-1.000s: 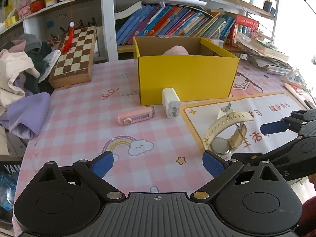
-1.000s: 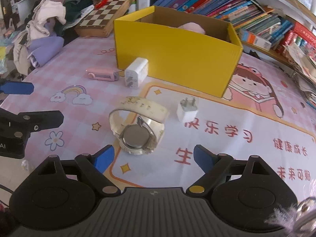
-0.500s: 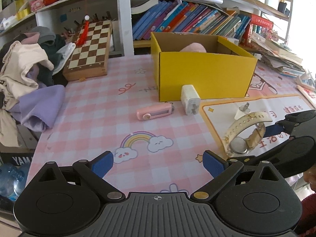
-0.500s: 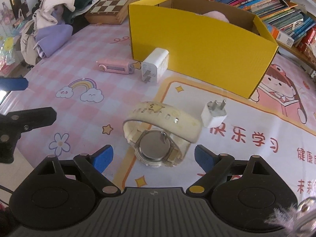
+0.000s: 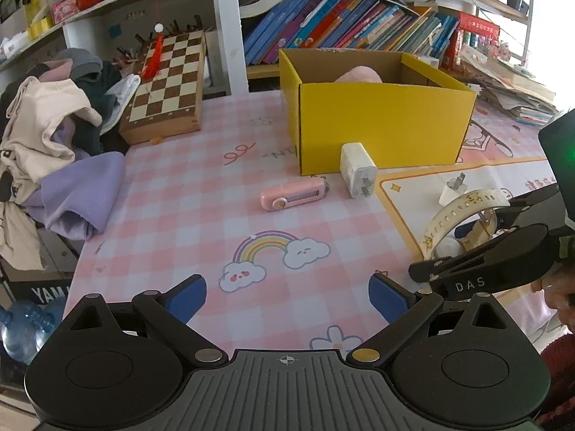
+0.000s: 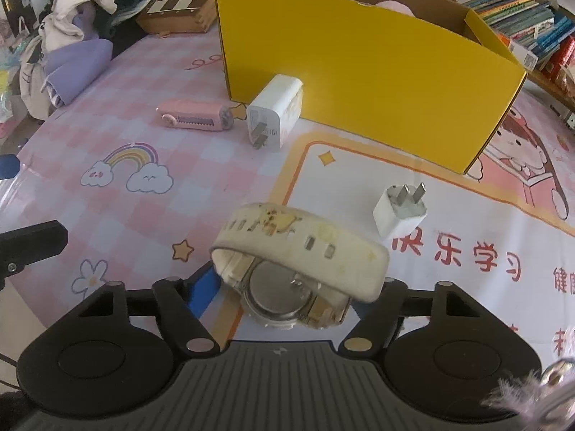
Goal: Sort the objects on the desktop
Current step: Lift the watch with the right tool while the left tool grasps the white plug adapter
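Observation:
A cream-strapped watch (image 6: pixel 298 251) lies on the table mat and sits between the fingers of my right gripper (image 6: pixel 298 287). The jaws are apart and straddle it; the strap hides the right fingertip. The left wrist view shows the same watch (image 5: pixel 463 212) inside the right gripper (image 5: pixel 467 240). My left gripper (image 5: pixel 287 296) hangs open and empty over the pink checked cloth. Before the yellow box (image 5: pixel 381 125) lie a large white charger (image 5: pixel 357 174), a small white plug (image 5: pixel 452 190) and a pink cutter (image 5: pixel 293 197). Something pink (image 5: pixel 359 73) rests inside the box.
A chessboard (image 5: pixel 165 82) leans at the back left beside a heap of clothes (image 5: pixel 54 136) that spills over the table's left edge. Books (image 5: pixel 359 25) fill the shelf behind the box. Loose papers (image 5: pixel 510 89) are stacked at the far right. A water bottle (image 5: pixel 18 327) stands below the table.
My right gripper has advanced until the watch sits between its fingers. My left gripper has drifted left and back, still open.

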Demonstrator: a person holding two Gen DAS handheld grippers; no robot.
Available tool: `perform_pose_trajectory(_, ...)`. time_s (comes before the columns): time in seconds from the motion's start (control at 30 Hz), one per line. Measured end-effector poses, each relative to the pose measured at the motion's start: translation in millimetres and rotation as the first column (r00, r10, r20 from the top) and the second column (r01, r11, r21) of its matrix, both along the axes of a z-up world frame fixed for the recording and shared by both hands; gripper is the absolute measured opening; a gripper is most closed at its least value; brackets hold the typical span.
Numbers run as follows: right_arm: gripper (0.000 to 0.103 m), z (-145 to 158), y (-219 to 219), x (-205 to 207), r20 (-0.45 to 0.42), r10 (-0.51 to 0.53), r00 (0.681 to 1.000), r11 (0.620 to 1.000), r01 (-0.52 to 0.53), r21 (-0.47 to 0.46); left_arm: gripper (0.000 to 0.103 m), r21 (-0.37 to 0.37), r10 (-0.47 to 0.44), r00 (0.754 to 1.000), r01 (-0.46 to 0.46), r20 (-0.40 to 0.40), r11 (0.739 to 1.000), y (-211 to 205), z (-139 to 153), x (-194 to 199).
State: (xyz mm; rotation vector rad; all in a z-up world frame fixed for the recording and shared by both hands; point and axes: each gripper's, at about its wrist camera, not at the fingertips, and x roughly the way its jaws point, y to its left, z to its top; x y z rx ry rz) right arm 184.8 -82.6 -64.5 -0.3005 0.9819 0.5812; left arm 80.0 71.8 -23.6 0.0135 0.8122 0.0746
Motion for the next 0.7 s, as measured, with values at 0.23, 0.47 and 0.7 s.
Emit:
perform_pose_trajectory(0.23,0.063,2.4,-5.2,2.3,-0.011,0.008,1.0,1.0,-0.007,0.021,0.099,-0.006,0.0,1.0,0.0,-0.001,1.0,1.9,-1.2,3.3)
perform_pose_trajectory(0.47,0.063,11.6,-12.3,1.0,0.02,-0.006,1.0,1.0,0.005,0.029,0.099,-0.02,-0.011,1.0,0.011,0.003,1.0,-0.4,-2.6,9.3)
perform_pose_trajectory(0.7,0.063,23.7,-23.3,2.9,0.06,0.001,0.998,1.0,-0.002,0.018,0.099,-0.041,-0.036,0.999,0.037,0.017,0.998,-11.4,-4.4,22.2)
